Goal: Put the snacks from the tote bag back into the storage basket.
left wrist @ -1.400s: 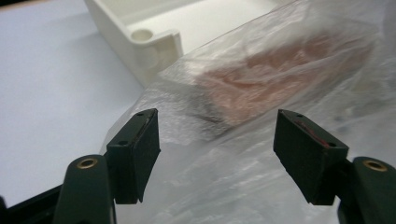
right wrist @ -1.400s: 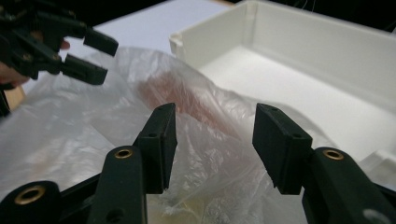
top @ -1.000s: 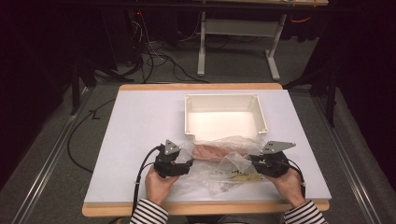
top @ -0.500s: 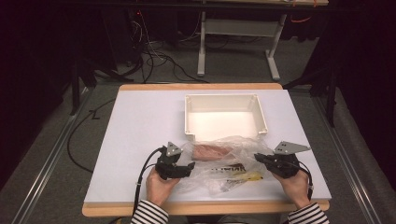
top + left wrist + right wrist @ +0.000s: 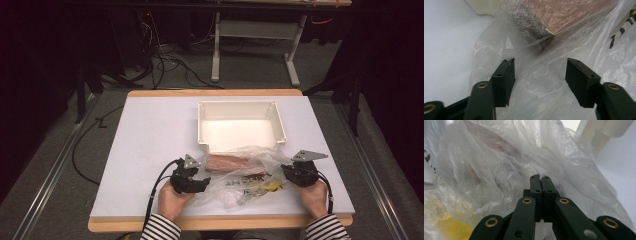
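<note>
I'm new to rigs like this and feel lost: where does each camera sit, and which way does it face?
High view: above the table's near side, facing forward and down; striped sleeves and both hand-held grippers show.
Left gripper view: on the left hand-held gripper, facing its open jaws.
Right gripper view: on the right hand-held gripper, jaws pinching film.
All share the clear plastic bag.

tray: on the tabletop, toward its far middle
plastic bag: just before the tray, touching its near wall
wrapped block: inside the bag, at its far left
left gripper: at the bag's left edge
right gripper: at the bag's right edge
</note>
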A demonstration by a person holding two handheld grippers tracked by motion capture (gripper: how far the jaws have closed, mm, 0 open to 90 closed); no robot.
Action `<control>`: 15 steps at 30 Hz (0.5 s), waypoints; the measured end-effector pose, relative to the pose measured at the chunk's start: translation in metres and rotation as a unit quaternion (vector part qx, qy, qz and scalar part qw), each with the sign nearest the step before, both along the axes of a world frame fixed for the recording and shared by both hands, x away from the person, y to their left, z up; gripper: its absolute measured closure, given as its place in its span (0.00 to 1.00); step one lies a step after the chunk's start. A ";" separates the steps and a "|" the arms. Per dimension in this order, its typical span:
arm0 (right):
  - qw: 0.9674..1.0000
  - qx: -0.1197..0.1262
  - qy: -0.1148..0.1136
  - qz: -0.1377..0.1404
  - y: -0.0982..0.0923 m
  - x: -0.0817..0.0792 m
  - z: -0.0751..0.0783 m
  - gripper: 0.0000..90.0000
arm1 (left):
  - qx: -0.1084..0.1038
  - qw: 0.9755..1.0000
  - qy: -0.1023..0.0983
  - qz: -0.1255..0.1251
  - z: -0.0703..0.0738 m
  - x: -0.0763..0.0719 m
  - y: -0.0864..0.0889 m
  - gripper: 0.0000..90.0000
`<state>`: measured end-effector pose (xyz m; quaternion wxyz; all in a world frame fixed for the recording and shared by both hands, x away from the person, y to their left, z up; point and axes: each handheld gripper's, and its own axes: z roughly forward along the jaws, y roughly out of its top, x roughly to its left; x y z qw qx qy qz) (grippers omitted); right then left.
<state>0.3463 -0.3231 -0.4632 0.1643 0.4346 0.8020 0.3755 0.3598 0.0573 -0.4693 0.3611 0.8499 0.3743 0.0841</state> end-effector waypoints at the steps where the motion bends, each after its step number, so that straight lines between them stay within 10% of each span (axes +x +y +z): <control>1: 1.000 0.001 0.003 -0.002 0.001 0.001 -0.001 1.00 | 0.003 1.000 0.003 -0.001 -0.001 0.001 -0.001 0.50; 10: 1.000 0.000 -0.002 -0.002 0.001 0.000 -0.001 1.00 | 0.037 0.999 -0.005 -0.029 0.006 -0.003 -0.003 0.97; 15: 1.000 0.005 -0.022 -0.007 -0.003 -0.007 0.006 1.00 | -0.016 0.998 -0.051 -0.020 0.029 -0.013 0.010 0.98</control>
